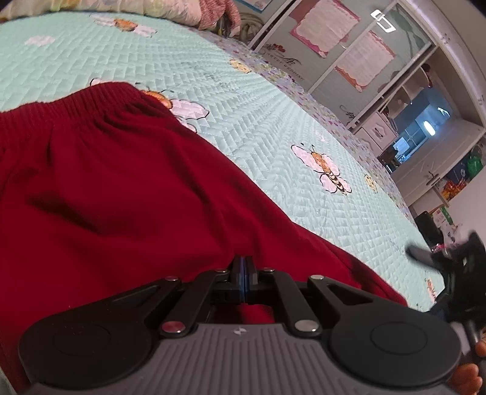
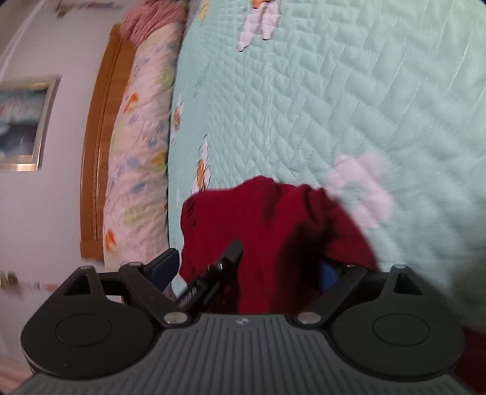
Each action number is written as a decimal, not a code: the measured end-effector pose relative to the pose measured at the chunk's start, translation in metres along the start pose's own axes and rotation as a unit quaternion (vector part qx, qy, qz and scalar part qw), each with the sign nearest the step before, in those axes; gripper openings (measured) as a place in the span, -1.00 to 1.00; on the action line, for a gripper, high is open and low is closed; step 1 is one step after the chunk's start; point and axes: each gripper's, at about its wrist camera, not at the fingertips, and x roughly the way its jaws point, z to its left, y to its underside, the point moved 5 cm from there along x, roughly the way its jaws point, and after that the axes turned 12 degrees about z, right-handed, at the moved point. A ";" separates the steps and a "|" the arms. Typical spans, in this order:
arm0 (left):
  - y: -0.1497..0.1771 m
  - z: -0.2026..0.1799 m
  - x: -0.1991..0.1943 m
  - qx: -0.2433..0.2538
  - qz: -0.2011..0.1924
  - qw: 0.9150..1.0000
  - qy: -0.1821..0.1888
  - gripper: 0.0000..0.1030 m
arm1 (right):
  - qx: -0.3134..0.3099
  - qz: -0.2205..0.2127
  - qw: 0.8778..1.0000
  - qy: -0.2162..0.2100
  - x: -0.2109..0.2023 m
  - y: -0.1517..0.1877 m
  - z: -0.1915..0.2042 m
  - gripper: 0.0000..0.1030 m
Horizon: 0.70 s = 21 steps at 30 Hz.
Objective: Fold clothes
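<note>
A dark red knit garment with a ribbed hem lies on the mint quilted bedspread. My left gripper is low over it, jaws pressed together, with creases in the cloth running into the tips, so it looks shut on the garment. My right gripper shows as a black blur at the right edge. In the right wrist view my right gripper is open wide, its blue pads apart, not pressing on the bunched red garment between them. A slanted black bar also lies in that gap.
The bedspread with its bee pattern spreads wide beyond the garment. A floral pillow and a wooden headboard stand at the bed's head, with a pink knit item beside them. A wardrobe lines the bed's far side.
</note>
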 end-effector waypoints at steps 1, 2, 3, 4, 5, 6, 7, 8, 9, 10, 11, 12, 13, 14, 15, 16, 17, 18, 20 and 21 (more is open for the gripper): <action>-0.001 0.000 0.000 -0.002 0.002 1.000 0.001 -0.94 | 0.018 -0.028 0.999 -0.023 -0.003 -0.001 -0.001 1.00; -0.002 -0.001 -0.001 0.002 0.002 1.000 -0.003 -0.94 | 0.035 -0.058 0.997 -0.048 -0.007 -0.003 -0.002 1.00; -0.002 -0.002 -0.001 0.008 0.002 1.000 -0.009 -0.94 | 0.054 -0.099 0.992 -0.059 -0.015 -0.004 -0.006 0.87; -0.003 -0.003 -0.002 0.015 0.001 1.000 -0.016 -0.94 | 0.070 -0.134 0.987 -0.058 -0.024 -0.004 -0.011 0.72; -0.003 -0.003 -0.002 0.020 0.001 1.000 -0.020 -0.93 | 0.079 -0.177 0.980 -0.044 -0.038 -0.003 -0.015 0.44; -0.003 -0.002 -0.002 0.019 0.002 1.000 -0.019 -0.93 | 0.079 -0.213 0.973 -0.038 -0.051 0.000 -0.018 0.44; -0.003 -0.001 -0.001 0.018 0.002 1.000 -0.019 -0.93 | 0.077 -0.241 0.966 -0.044 -0.062 0.004 -0.020 0.44; -0.003 0.000 -0.001 0.016 0.003 1.000 -0.018 -0.93 | 0.060 -0.256 0.964 -0.034 -0.067 0.007 -0.018 0.47; -0.003 0.000 -0.001 0.015 0.004 1.000 -0.018 -0.93 | 0.040 -0.268 0.962 -0.020 -0.071 0.010 -0.016 0.48; -0.003 0.000 -0.002 0.014 0.004 1.000 -0.019 -0.93 | 0.033 -0.262 0.964 -0.019 -0.071 0.010 -0.017 0.48; -0.004 -0.001 -0.002 0.011 0.003 1.000 -0.019 -0.93 | 0.029 -0.253 0.967 -0.021 -0.070 0.009 -0.018 0.49; -0.004 -0.001 -0.003 0.008 0.003 1.000 -0.019 -0.94 | 0.035 -0.232 0.971 -0.034 -0.068 0.007 -0.021 0.51; -0.004 -0.003 -0.005 0.005 0.004 1.000 -0.019 -0.94 | 0.042 -0.216 0.975 -0.043 -0.067 0.007 -0.023 0.51; -0.006 -0.004 -0.008 0.004 0.004 1.000 -0.020 -0.94 | 0.039 -0.208 0.976 -0.042 -0.067 0.009 -0.021 0.52; -0.008 -0.006 -0.011 0.008 0.002 1.000 -0.023 -0.94 | 0.028 -0.203 0.978 -0.034 -0.070 0.011 -0.017 0.55; -0.011 -0.008 -0.015 0.019 -0.002 0.999 -0.027 -0.88 | 0.016 -0.198 0.980 -0.021 -0.072 0.015 -0.013 0.57; -0.015 -0.011 -0.018 0.029 -0.007 0.999 -0.030 -0.85 | 0.012 -0.185 0.983 -0.013 -0.073 0.019 -0.011 0.64; -0.018 -0.013 -0.021 0.040 -0.011 0.999 -0.034 -0.84 | 0.009 -0.170 0.985 -0.007 -0.073 0.022 -0.010 0.69; -0.027 -0.013 -0.024 0.050 -0.015 0.998 -0.037 -0.76 | 0.004 -0.137 0.991 0.000 -0.069 0.025 -0.007 0.71; -0.033 -0.011 -0.024 0.050 -0.017 0.998 -0.039 -0.73 | 0.001 -0.118 0.993 -0.002 -0.064 0.024 -0.006 0.72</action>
